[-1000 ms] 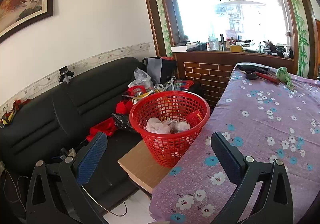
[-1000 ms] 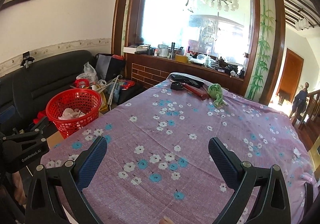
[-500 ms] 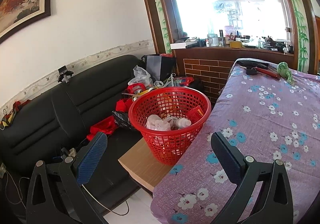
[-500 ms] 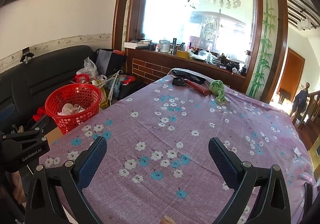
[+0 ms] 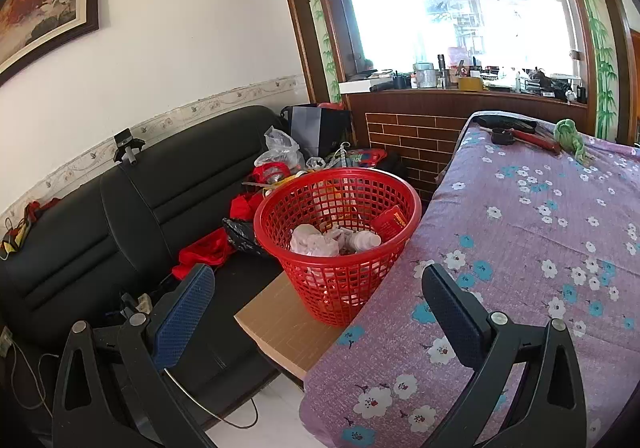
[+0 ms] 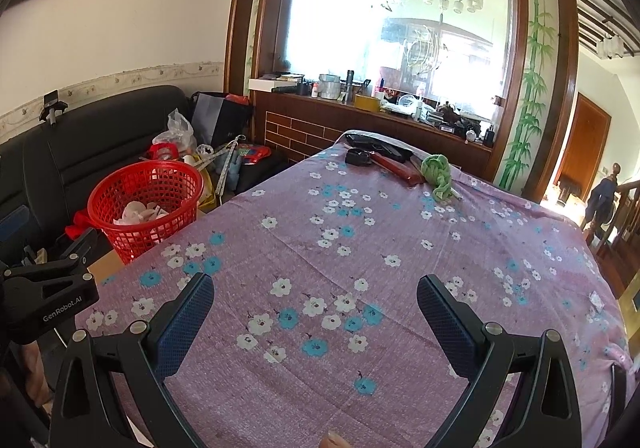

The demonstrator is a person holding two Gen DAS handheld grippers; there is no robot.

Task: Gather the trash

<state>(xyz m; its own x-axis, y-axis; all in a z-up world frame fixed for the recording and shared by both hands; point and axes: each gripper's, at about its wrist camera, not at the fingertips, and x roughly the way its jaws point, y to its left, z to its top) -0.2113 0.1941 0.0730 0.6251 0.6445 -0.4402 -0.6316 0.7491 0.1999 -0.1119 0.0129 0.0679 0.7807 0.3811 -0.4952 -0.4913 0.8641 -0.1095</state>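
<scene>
Left wrist view only: contents of the red basket (image 5: 338,244) — crumpled white paper (image 5: 314,242), a small white bottle (image 5: 362,239), a red packet (image 5: 390,223); the basket stands on a brown board (image 5: 280,322) beside the table (image 5: 520,248), touching its purple flowered cloth. Black sofa (image 5: 100,228) behind, piled with red cloth (image 5: 202,252) and a clear plastic bag (image 5: 280,153).

Right wrist view only: most of the table top, a doorway (image 6: 586,151) at far right, and the left gripper's black body at the left edge.

Left gripper (image 5: 318,290): spread wide, holding nothing, hanging in front of the basket.

Right gripper (image 6: 316,304): spread wide, empty, above the cloth.

Far table end: green rag (image 6: 440,173), red-handled tool (image 6: 396,167), black items (image 6: 372,151). Window ledge (image 6: 372,109) cluttered with small things.
</scene>
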